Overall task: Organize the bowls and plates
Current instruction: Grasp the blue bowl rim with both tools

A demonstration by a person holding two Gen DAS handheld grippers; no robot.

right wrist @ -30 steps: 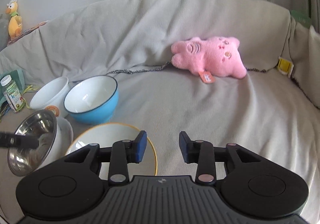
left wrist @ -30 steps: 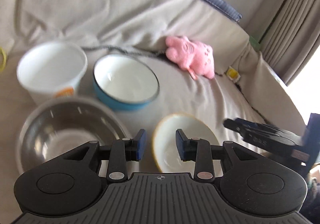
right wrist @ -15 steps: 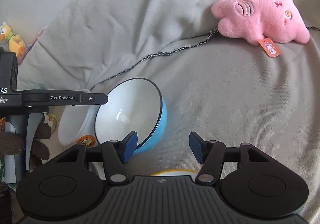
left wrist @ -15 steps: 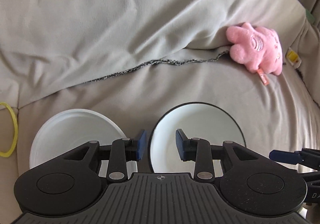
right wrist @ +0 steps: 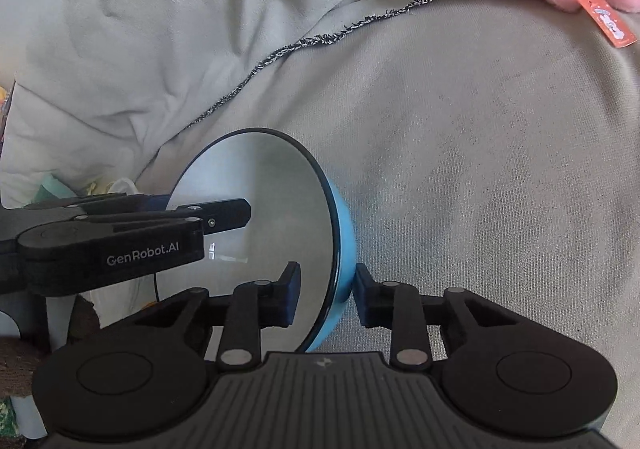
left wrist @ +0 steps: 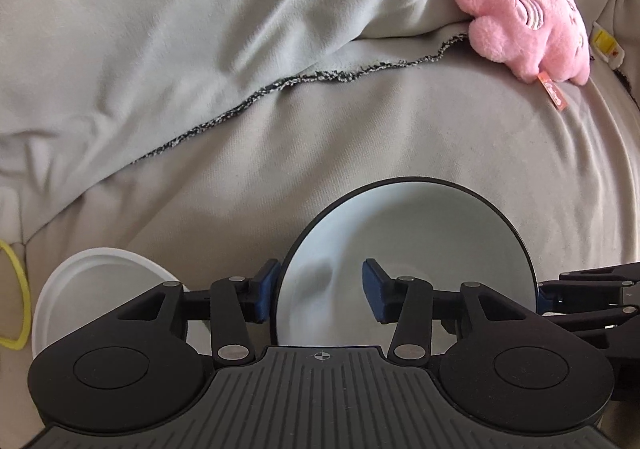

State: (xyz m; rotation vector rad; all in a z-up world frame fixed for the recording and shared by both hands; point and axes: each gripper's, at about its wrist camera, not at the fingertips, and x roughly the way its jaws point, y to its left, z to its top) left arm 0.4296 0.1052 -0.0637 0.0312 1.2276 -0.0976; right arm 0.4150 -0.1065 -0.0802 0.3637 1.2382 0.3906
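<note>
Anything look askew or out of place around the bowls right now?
Yes: the blue bowl is tipped steeply, its opening facing sideways, with its rim between the closing jaws of the right hand-held gripper. A pink plush toy lies nearby. Nothing spilled.

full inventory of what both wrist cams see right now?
blue bowl: 1, blue outside, white inside, dark rim; on the sofa cover, between both grippers
white bowl: 1, white; left of the blue bowl
plush toy: 1, pink, orange tag; at the back crease
sofa cover: 1, beige, dark frayed edge
yellow loop: 1; far left edge
left gripper: black, blue pads; opening, straddling the bowl's left rim
right gripper: closing across the bowl's right wall
</note>
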